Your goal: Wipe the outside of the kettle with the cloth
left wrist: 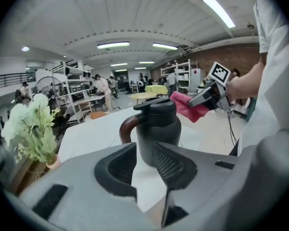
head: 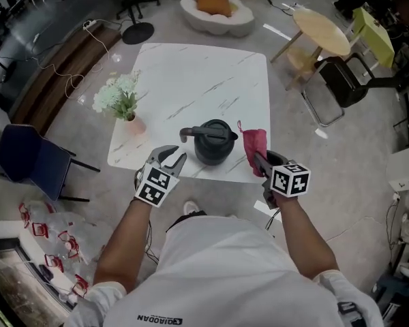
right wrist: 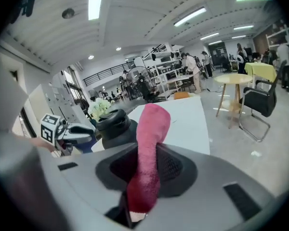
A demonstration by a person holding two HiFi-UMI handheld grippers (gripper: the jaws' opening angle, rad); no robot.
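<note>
Bright, even light from ceiling strip lamps; soft shadows; fisheye bending, dark corners in gripper views.

The kettle is matte black with a brown handle. The cloth is deep pink. The table is white marble with thin grey veins. At its 8 o'clock corner, the flowers are pale white-green in a pinkish pot. The left tool and right tool are grey, with black-and-white square markers. The chair at 9 o'clock is dark blue.
</note>
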